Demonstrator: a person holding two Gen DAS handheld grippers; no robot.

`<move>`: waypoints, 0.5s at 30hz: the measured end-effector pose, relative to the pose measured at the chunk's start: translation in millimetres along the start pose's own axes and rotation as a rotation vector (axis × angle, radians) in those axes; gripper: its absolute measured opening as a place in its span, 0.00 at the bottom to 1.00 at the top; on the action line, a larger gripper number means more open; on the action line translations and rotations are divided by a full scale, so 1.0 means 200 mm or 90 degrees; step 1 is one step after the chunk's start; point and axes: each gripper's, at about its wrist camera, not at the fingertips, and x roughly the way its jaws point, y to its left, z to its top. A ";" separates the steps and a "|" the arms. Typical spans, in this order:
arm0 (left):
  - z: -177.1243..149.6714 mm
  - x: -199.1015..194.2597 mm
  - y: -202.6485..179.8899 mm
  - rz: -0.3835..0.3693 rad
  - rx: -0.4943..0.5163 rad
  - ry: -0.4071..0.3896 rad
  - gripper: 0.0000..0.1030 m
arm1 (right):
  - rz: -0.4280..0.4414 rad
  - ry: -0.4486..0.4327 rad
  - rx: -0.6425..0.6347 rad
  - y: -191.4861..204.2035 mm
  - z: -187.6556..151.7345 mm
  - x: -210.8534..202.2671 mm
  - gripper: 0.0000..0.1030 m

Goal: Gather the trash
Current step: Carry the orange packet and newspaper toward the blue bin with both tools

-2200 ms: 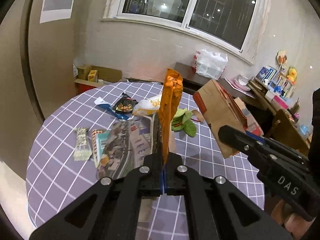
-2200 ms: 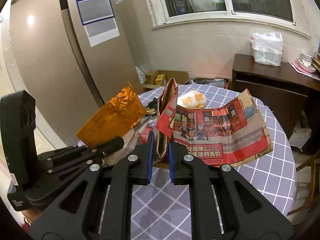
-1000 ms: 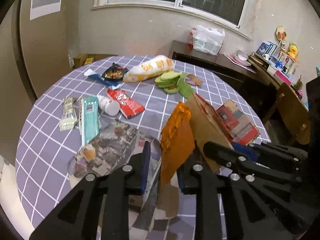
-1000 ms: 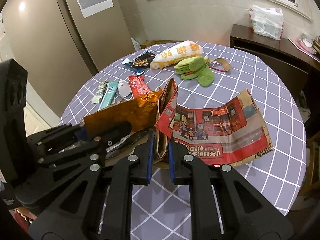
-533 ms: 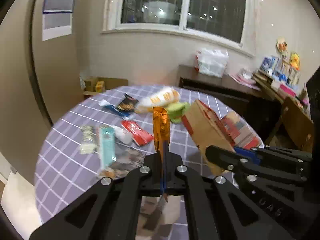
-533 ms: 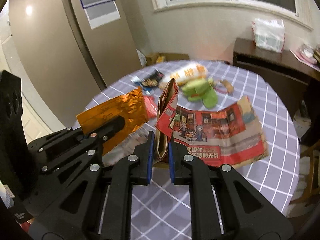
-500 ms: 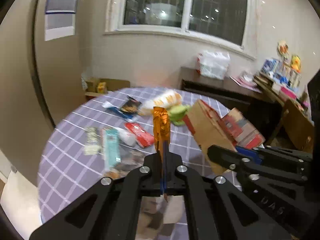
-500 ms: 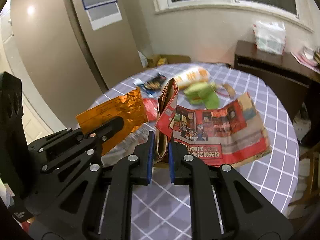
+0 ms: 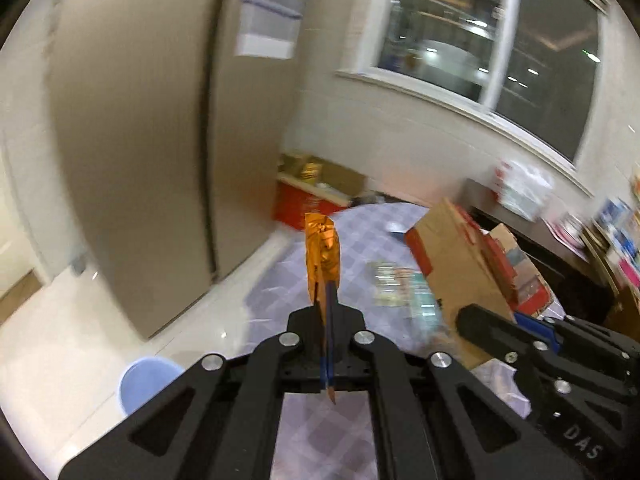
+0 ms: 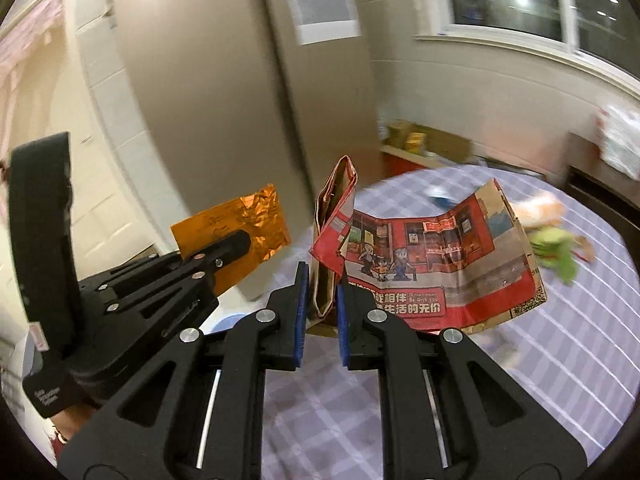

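Observation:
My left gripper [image 9: 326,344] is shut on a crinkled orange foil wrapper [image 9: 322,254], held upright above the table's left edge; the wrapper also shows in the right wrist view [image 10: 236,236]. My right gripper [image 10: 322,312] is shut on the rim of a brown and red paper bag [image 10: 420,264], which hangs open to the right above the table. The bag also shows in the left wrist view [image 9: 460,256], to the right of the left gripper. A light blue bin [image 9: 146,380] stands on the floor below and left of the left gripper.
The round table with a purple checked cloth [image 10: 580,340] still holds blurred wrappers [image 9: 400,284] and a green item [image 10: 556,254]. A tall beige cabinet [image 9: 152,140] stands to the left. Boxes [image 9: 312,184] sit under the window.
Both grippers have swung left, away from the table's middle toward the cabinet and floor, each keeping its load. The blue bin has come into the left wrist view.

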 end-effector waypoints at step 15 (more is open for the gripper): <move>-0.16 0.00 1.17 0.207 -0.178 0.048 0.00 | 0.168 0.120 -0.140 0.94 -0.05 0.70 0.12</move>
